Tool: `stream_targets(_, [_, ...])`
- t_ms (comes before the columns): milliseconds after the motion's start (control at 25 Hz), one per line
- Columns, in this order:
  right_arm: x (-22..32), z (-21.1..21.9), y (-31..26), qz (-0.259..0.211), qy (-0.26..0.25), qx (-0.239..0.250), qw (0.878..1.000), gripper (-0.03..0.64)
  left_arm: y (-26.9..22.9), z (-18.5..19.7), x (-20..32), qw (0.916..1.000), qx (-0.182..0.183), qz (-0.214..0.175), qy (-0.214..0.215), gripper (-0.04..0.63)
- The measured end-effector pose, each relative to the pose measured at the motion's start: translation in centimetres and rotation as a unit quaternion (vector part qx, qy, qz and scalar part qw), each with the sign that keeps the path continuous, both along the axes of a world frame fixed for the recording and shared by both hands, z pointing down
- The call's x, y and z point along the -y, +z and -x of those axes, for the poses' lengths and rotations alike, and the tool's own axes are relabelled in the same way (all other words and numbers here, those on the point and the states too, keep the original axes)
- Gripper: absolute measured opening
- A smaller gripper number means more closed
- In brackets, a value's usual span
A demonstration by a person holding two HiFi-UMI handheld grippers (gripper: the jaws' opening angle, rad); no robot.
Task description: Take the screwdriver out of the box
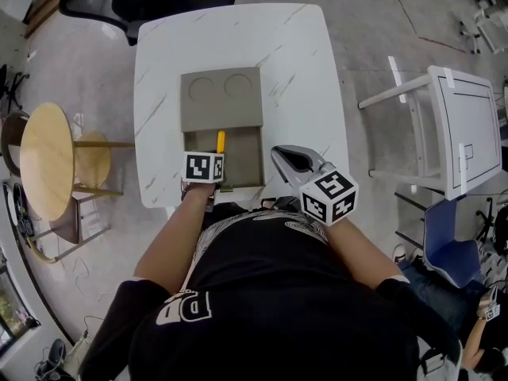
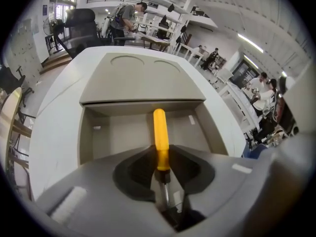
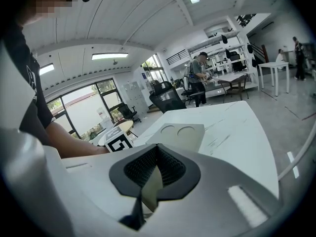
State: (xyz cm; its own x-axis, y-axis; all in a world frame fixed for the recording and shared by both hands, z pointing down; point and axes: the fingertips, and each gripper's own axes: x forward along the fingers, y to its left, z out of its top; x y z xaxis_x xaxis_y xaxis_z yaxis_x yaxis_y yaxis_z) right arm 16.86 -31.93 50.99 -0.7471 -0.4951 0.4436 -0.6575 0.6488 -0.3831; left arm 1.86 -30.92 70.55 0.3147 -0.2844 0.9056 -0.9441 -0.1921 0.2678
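Box (image 1: 238, 94): grey, on the white desk (image 1: 302, 54). Its far half is covered by a lid with two round dents, and its near half is an open compartment.
Screwdriver (image 2: 160, 132): inside the box's open compartment, about mid-width. The yellow handle points toward the lidded half and the metal shaft toward the box's near wall.
Long axis: near-to-far along the box, so the jaws cross it squarely.
Left tongs (image 2: 162, 154): tipped steeply down over the box's near edge. The jaws are apart, one on each side of the screwdriver where handle meets shaft. A sliver of gap shows beside the handle, so I judge it not yet clamped.
Right tongs (image 1: 279, 154): just off the box's near right corner, above the desk, jaws together with nothing between them.
Nearer hand: the left, by far.
Coming move: probably pinch there, then lift clear of the compartment walls. The far handle end may droop.
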Motion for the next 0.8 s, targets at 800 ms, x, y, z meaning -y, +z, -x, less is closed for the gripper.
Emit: stream_targets(800, [-2.9,3.6,-1.7,-0.024,0.03,0.0,0.999,0.0,-8.4,-0.1,0.4,0.9905,-0.094,-0.097,0.025,0.144])
